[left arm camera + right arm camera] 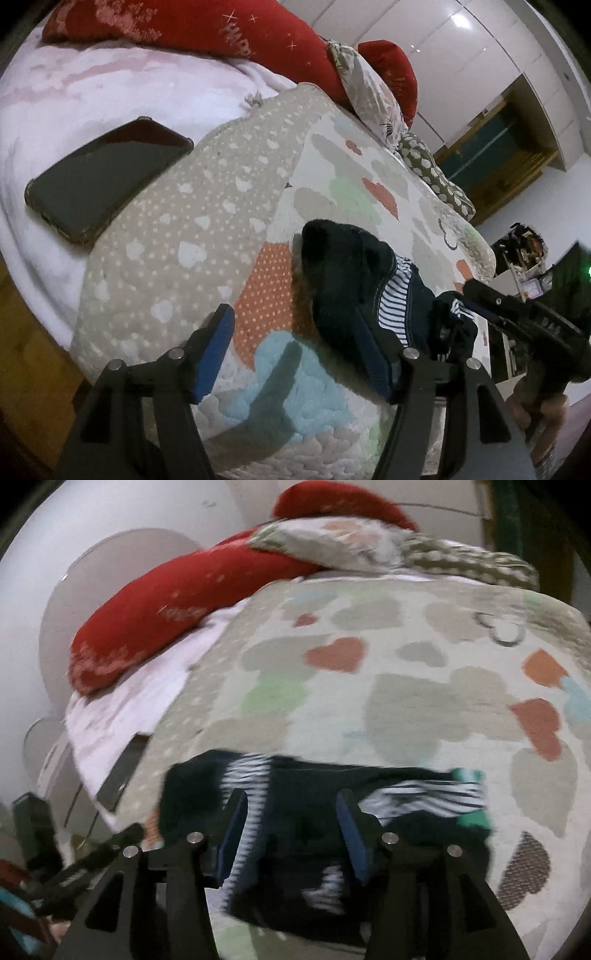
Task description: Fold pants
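Observation:
The dark navy pants [347, 280] with a striped lining lie bunched on the quilted bed cover [184, 221]. My left gripper [295, 350] is open; its right finger [373, 354] is against the near edge of the pants, its left finger over bare cover. In the right wrist view the pants [306, 786] lie crumpled and blurred under my right gripper [295, 830], which is open with both fingers over the cloth. The right gripper also shows in the left wrist view [517, 314], at the far side of the pants.
A black phone [107, 177] lies on the white blanket to the left. Red pillows [207, 26] and patterned cushions [373, 92] line the head of the bed. The cover's edge drops off at the right [484, 254]. Wardrobe doors stand behind.

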Motion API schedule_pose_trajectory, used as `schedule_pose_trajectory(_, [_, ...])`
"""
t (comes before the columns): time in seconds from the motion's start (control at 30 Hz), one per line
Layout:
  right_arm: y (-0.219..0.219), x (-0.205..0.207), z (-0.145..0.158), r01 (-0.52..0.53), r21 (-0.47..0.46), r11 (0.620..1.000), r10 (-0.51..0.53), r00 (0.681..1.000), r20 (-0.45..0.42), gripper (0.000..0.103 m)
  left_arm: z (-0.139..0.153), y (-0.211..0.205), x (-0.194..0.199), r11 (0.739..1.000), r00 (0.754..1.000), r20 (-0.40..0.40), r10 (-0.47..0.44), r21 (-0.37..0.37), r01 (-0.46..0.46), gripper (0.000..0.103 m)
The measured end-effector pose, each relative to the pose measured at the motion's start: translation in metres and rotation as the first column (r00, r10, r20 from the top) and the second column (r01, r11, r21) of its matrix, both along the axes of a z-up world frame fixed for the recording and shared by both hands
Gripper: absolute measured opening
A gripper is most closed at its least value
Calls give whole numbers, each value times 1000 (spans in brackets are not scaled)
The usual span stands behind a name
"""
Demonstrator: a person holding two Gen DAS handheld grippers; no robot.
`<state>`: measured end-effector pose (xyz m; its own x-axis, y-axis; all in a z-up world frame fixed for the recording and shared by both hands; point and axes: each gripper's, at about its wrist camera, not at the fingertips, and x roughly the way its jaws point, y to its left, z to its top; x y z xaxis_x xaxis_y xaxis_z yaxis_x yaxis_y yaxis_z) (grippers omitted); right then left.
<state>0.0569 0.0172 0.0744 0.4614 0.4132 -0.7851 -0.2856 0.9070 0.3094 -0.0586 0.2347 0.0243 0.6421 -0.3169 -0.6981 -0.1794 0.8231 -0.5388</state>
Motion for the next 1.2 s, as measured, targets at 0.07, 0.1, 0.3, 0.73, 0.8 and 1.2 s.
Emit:
schedule_pose_trajectory(0.07, [20, 2, 1, -59, -4, 998, 58, 998, -34, 60, -2, -1, -2, 1000, 1000, 0, 1, -3, -1, 65])
schedule_pose_trajectory(0.1, [32, 2, 0, -90, -4, 996, 90, 994, -56, 63, -3, 0, -4, 1000, 1000, 4, 4, -12, -4, 65])
schedule_pose_trajectory(0.3, [110, 24, -17, -250, -56, 967, 234, 951, -203, 72, -9, 5, -13, 998, 999, 32, 16, -64, -14, 65])
schedule_pose_trajectory(0.73, [191, 69, -81, -421, -381, 823, 240, 866, -439, 64, -16, -8, -15, 992, 995, 95, 7, -124, 5, 82])
schedule_pose_trajectory(0.8, [190, 66, -78, -425, -418, 803, 246, 875, -417, 45, -16, -12, -13, 989, 995, 103, -3, -149, 19, 83])
schedule_pose_trajectory(1.2, [146, 56, -33, -349, -268, 898, 259, 911, -320, 30, -3, -70, 19, 988, 988, 75, -133, -63, 137, 6])
